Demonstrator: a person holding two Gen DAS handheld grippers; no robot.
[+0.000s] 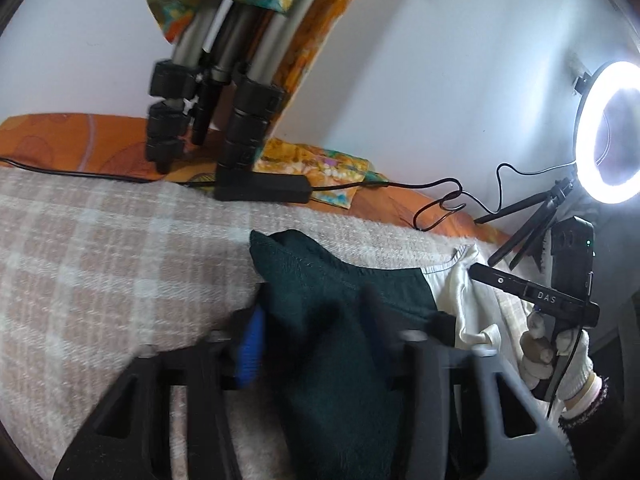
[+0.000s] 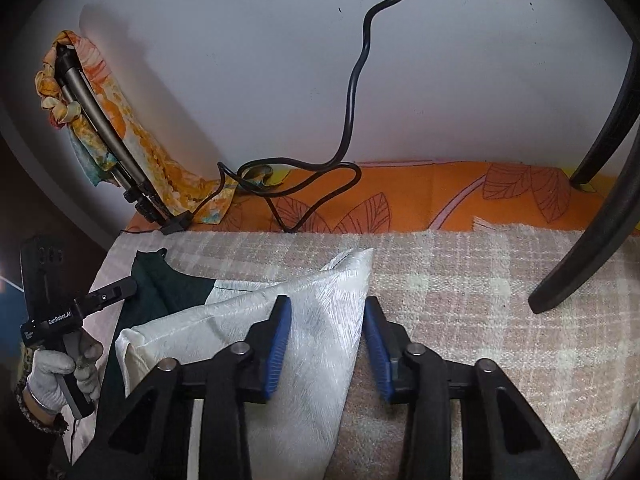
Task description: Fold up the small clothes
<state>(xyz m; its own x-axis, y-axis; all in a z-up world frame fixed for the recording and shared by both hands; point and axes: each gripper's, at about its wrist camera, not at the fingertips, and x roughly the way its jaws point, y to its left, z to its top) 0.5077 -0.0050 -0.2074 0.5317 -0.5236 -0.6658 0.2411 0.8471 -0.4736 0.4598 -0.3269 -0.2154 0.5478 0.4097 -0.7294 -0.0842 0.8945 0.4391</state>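
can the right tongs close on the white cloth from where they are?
Probably yes: the right tongs are open with the white cloth lying between the blue pads, nothing blocking.

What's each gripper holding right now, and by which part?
Right gripper: open, nothing gripped; the white cloth lies between its fingers. Left gripper: astride the dark green garment; grip unclear through blur.

Left tongs [image 1: 316, 344] blurred, jaws apart, with the dark green garment [image 1: 340, 320] draped between and over them. A white garment [image 1: 468, 300] lies touching its right edge on the checked blanket [image 1: 100, 248]. Tripod legs [image 1: 224, 92], a cable [image 1: 400, 186] and a lit ring light [image 1: 600, 132] stand behind.
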